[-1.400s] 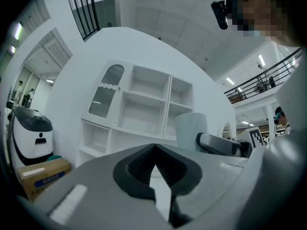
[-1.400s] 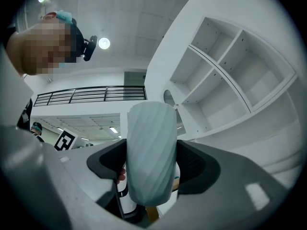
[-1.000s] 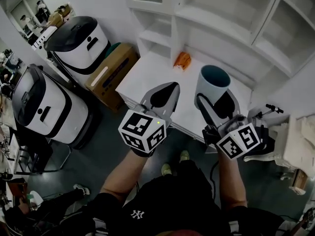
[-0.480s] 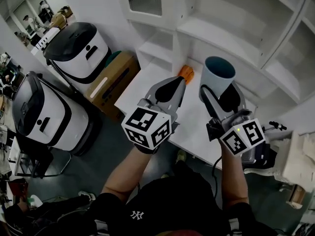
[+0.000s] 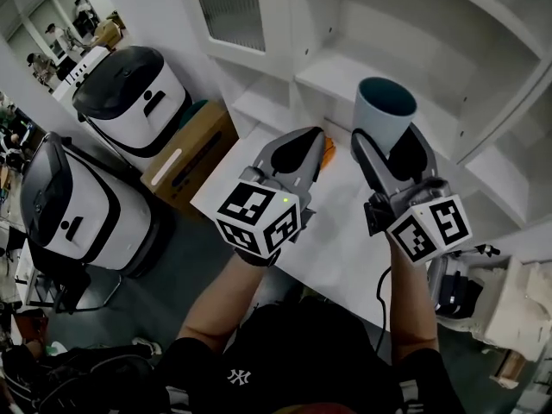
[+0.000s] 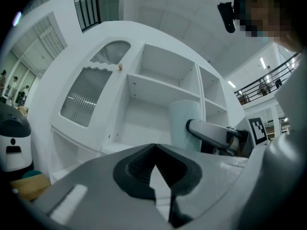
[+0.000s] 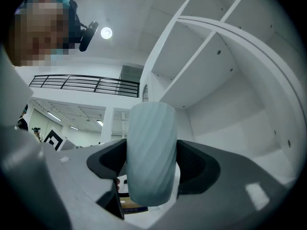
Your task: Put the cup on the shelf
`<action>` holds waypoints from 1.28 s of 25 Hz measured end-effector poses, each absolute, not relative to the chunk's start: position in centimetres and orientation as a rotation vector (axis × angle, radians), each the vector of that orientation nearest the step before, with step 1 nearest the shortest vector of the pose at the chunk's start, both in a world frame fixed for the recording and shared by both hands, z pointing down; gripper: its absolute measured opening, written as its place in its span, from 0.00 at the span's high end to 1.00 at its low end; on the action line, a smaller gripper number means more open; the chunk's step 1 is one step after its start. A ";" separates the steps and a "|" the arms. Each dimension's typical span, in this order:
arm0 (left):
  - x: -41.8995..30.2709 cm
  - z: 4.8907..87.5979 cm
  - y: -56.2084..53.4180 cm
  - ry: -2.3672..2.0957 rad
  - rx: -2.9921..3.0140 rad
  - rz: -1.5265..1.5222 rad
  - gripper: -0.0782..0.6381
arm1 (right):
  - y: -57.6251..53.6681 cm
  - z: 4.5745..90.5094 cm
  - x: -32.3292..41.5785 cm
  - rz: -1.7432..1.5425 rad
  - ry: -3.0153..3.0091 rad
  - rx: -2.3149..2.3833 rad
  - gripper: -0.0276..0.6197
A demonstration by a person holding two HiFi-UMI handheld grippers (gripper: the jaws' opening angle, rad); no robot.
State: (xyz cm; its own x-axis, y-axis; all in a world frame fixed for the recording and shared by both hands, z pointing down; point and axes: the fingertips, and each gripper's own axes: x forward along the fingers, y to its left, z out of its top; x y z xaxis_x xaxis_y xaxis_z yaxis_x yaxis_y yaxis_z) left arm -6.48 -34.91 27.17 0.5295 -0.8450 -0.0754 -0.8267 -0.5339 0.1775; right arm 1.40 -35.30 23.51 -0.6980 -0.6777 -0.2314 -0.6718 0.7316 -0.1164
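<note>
A pale blue ribbed cup (image 5: 384, 116) with a dark teal inside stands upright in my right gripper (image 5: 390, 155), whose jaws are shut on its sides. In the right gripper view the cup (image 7: 150, 152) fills the gap between the pads. It hangs in the air in front of the white shelf unit (image 5: 362, 76), level with a lower shelf board. My left gripper (image 5: 297, 155) is beside it on the left, shut with nothing in it; its closed jaws show in the left gripper view (image 6: 156, 176), where the cup (image 6: 184, 126) appears to the right.
A small orange object (image 5: 328, 147) lies on the white counter (image 5: 336, 240), partly behind the left gripper. Two white-and-black machines (image 5: 129, 84) and a cardboard box (image 5: 190, 149) stand on the floor at the left. The shelf unit has a glazed door (image 6: 88, 97) at its left.
Both grippers have risen and moved forward toward the shelf unit, the right one carrying the cup. The cup has gone from over the counter to level with a shelf.
</note>
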 end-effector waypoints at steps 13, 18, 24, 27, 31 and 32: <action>-5.3 26.8 -40.6 -1.302 2.706 -0.230 0.89 | -45.2 22.6 3.3 -0.024 2.597 -1.352 0.42; -4.6 27.1 -42.2 -1.234 2.730 -0.229 0.89 | -47.7 23.6 3.8 -0.046 2.583 -1.447 0.42; -4.2 27.7 -43.5 -1.187 2.734 -0.233 0.89 | -50.1 25.1 4.4 -0.073 2.593 -1.551 0.42; -4.4 28.0 -44.3 -1.177 2.729 -0.235 0.89 | -51.2 25.7 4.1 -0.067 2.615 -1.593 0.43; -4.8 28.2 -45.0 -1.165 2.724 -0.234 0.89 | -52.0 26.2 3.3 -0.059 2.648 -1.653 0.44; -4.9 28.2 -45.1 -1.163 2.726 -0.235 0.89 | -52.1 26.3 3.2 -0.057 2.656 -1.669 0.44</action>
State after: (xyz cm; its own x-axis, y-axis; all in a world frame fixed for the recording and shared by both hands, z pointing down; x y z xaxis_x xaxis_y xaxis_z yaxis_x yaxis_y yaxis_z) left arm -4.92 -45.13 28.16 0.6838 -0.7255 -0.0780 -0.6989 -0.6819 0.2157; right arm 3.18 -52.14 26.26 -0.4340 -0.9008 0.0158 -0.9006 0.4333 -0.0331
